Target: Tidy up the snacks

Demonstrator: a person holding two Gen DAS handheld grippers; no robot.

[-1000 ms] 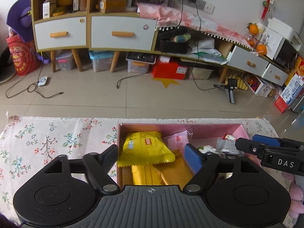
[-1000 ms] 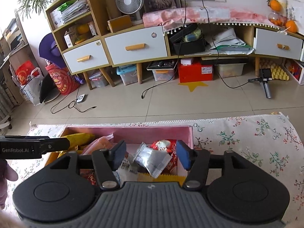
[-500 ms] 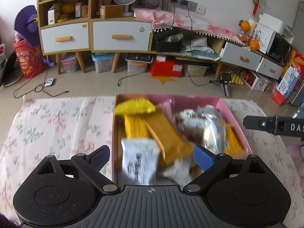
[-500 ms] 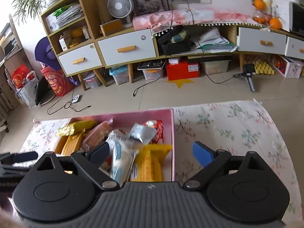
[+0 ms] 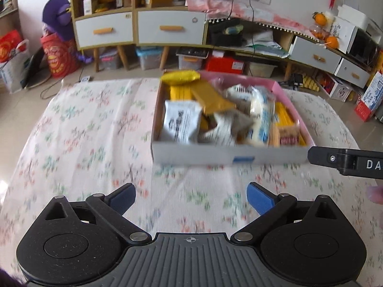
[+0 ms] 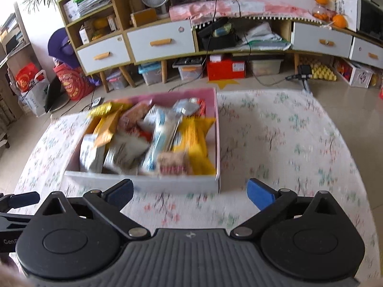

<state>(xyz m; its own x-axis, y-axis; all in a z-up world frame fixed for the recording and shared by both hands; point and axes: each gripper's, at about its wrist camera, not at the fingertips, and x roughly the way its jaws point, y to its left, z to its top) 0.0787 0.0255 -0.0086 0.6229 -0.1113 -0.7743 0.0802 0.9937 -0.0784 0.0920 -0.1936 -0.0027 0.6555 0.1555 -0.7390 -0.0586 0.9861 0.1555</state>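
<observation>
Both tongs are opening with nothing between them: the left gripper [image 5: 191, 198] and right gripper [image 6: 190, 194] spread wide at the bottom of their frames, over the floral tablecloth [image 5: 83, 129]. Mid-frame sits the shallow pink-lined cardboard box [image 6: 177, 185], crammed with yellow, white and orange snack packets [image 6: 153, 136].

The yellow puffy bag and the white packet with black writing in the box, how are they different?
The yellow puffy bag is at the far end of the box, perched on its rim; the white packet leans just inside the near wall. The yellow puffy bag looks plain from here; the white packet has black print. Both are sealed snack packs in the same box.
</observation>
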